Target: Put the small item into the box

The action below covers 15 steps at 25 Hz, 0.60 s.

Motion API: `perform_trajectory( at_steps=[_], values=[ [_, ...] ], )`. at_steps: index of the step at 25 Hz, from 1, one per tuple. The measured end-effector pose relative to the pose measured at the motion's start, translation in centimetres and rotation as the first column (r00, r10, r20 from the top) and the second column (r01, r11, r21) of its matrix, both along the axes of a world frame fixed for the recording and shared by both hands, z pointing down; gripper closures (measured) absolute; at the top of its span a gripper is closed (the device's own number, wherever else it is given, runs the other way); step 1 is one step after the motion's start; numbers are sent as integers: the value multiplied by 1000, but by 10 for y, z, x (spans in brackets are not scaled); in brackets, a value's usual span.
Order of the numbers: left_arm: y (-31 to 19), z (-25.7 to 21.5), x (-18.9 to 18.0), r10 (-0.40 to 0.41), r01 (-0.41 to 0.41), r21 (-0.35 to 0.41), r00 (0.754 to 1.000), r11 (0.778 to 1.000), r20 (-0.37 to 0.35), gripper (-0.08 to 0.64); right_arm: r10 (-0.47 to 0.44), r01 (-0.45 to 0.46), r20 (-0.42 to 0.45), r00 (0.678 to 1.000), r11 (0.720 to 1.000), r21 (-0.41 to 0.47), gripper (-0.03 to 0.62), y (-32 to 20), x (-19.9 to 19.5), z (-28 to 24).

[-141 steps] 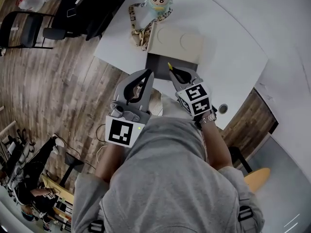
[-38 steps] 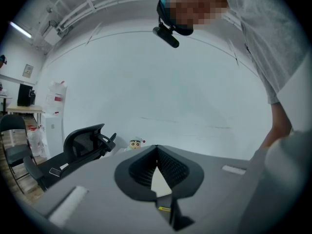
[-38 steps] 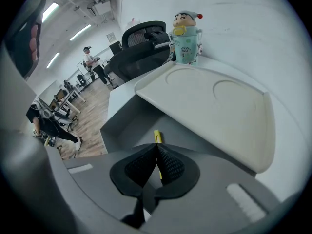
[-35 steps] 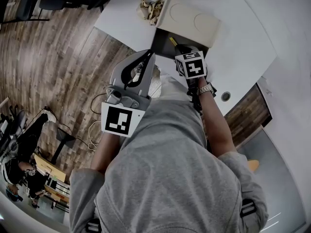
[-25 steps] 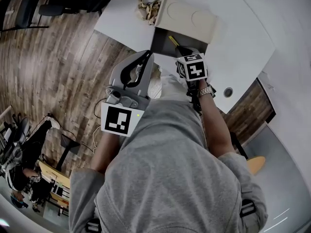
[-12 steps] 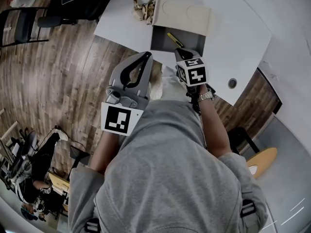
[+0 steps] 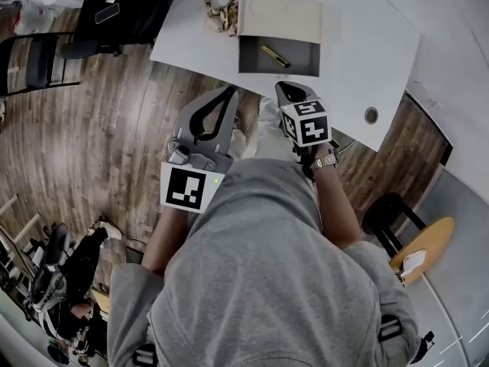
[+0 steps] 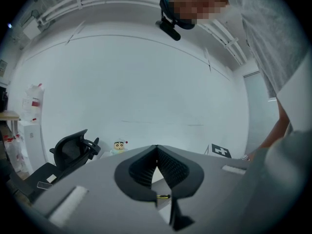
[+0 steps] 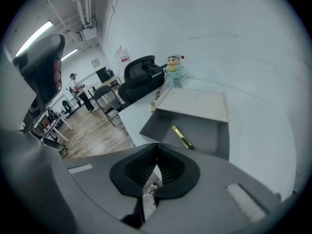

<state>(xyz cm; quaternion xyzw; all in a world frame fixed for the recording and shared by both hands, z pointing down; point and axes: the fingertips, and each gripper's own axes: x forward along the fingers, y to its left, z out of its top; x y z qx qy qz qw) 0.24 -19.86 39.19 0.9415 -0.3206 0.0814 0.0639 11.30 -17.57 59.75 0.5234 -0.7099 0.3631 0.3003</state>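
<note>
The yellow item lay loose on the grey floor of the open box, slanted, towards the box's right half and touching no wall that I could make out. The box sat on the white table, close to its near edge. Its beige lid lay flat along its far side. A patterned strap lay coiled just left of the lid. In the right gripper view, a doll stood on the table's far left part, with a black chair off the table to its left.

The right gripper was held short of the table's near edge, over the wooden floor, pointing at the box and well apart from the item. Its jaws were pressed together at the tips, with nothing between them; through the gap behind the tips only floor and a shoe showed.

The left gripper was held just left of the right one, also on the near side of the table edge. Its jaws met at the tips too and gripped nothing. Neither gripper touched the box or the table.
</note>
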Motion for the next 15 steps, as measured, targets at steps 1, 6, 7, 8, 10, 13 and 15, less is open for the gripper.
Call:
perform_trajectory(
  at_steps=[1,6,7,8,10,13,15],
  values=[
    [4,0,-2,4,-4,2,1000,1000,-1,557,8,-8,3,1000,1000,8,577,4,-2,-3],
    [22,1,-9,31,-31,17,1000,999,3,557,58,-61,49,997,996,70,577,21,-13,-22],
    [26,1,-10,36,-36,21,999,999,3,557,66,-71,63,996,994,83,577,23,-16,-28],
    [29,0,-12,41,-41,25,999,999,0,557,73,-80,75,995,992,98,577,25,-18,-34],
    [38,-2,-14,49,-49,32,999,998,-7,557,84,-96,96,992,987,129,577,31,-23,-49],
    [52,-5,-16,59,-58,34,998,998,-17,557,96,-116,118,988,976,183,577,39,-29,-74],
    [58,-8,-17,66,-65,40,998,997,-21,557,101,-127,125,987,967,221,577,43,-32,-91]
  ],
)
